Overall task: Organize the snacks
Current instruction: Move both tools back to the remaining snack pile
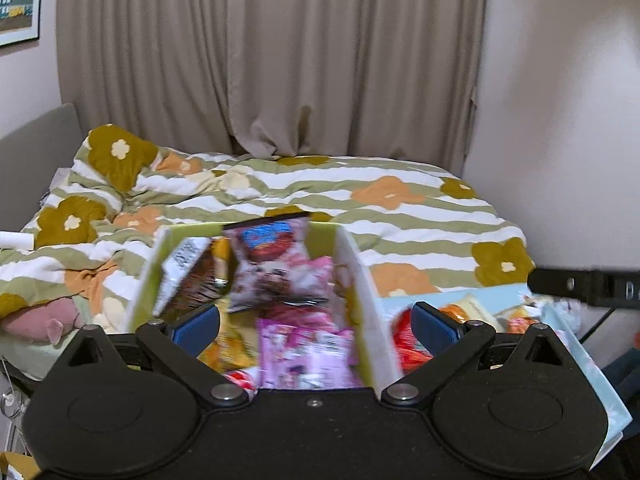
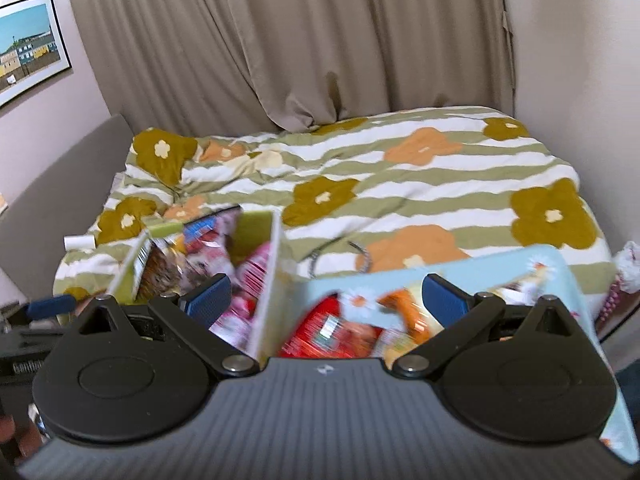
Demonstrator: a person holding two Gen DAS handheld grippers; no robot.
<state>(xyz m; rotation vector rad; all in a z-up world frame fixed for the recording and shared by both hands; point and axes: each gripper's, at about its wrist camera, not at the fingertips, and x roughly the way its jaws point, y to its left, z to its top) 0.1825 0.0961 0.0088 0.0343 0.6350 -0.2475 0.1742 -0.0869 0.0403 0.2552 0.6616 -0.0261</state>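
Left wrist view: looks forward and slightly down from close above the green box (image 1: 362, 276), centred on its snack-filled inside, with the bed (image 1: 420, 208) and curtain (image 1: 272, 60) beyond the box. Right wrist view: set to the right of the green box (image 2: 269, 280), close above the pale blue box (image 2: 560, 276) just beside it, facing the same way. Both views share the two boxes, the bed, the curtain and the framed picture (image 2: 28, 48) far left of the green box.

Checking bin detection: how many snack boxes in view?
2. Green box, packed with snack packets, sits on the left; light blue floral box sits right beside it. Anything below the tongs is hidden.
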